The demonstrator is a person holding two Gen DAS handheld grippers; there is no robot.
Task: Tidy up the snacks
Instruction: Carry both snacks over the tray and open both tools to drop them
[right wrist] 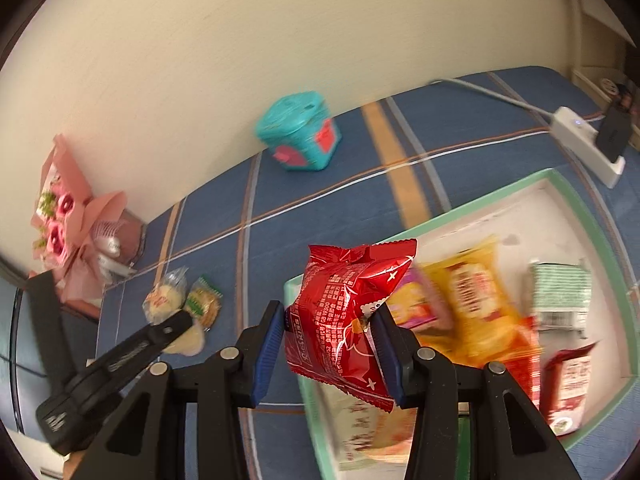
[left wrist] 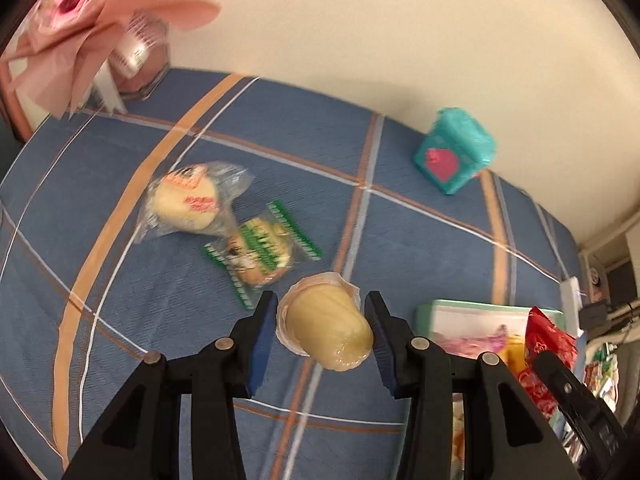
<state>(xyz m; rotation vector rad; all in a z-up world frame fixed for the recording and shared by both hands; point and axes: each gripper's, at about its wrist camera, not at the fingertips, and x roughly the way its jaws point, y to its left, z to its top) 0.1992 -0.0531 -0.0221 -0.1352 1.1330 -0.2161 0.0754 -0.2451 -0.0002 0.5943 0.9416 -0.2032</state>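
Note:
My left gripper (left wrist: 322, 308) is shut on a pale yellow wrapped snack (left wrist: 328, 328), held a little above the blue plaid cloth (left wrist: 120, 320). On the cloth beyond it lie a bun in clear wrap (left wrist: 186, 200) and a green-printed cracker packet (left wrist: 262, 252). My right gripper (right wrist: 328, 312) is shut on a red snack packet (right wrist: 344, 300), held over the left rim of the green-edged tray (right wrist: 572, 200). Several packets lie in the tray, among them a yellow one (right wrist: 472, 296) and a pale green one (right wrist: 560, 288). The right wrist view also shows the pale yellow snack (right wrist: 192, 340) in the left gripper.
A teal box (left wrist: 454, 152) stands near the wall. A pink bouquet (left wrist: 80, 20) and a jar sit at the far left corner. A white power strip (right wrist: 580, 140) with a black plug lies behind the tray. The cloth drops off at the near edge.

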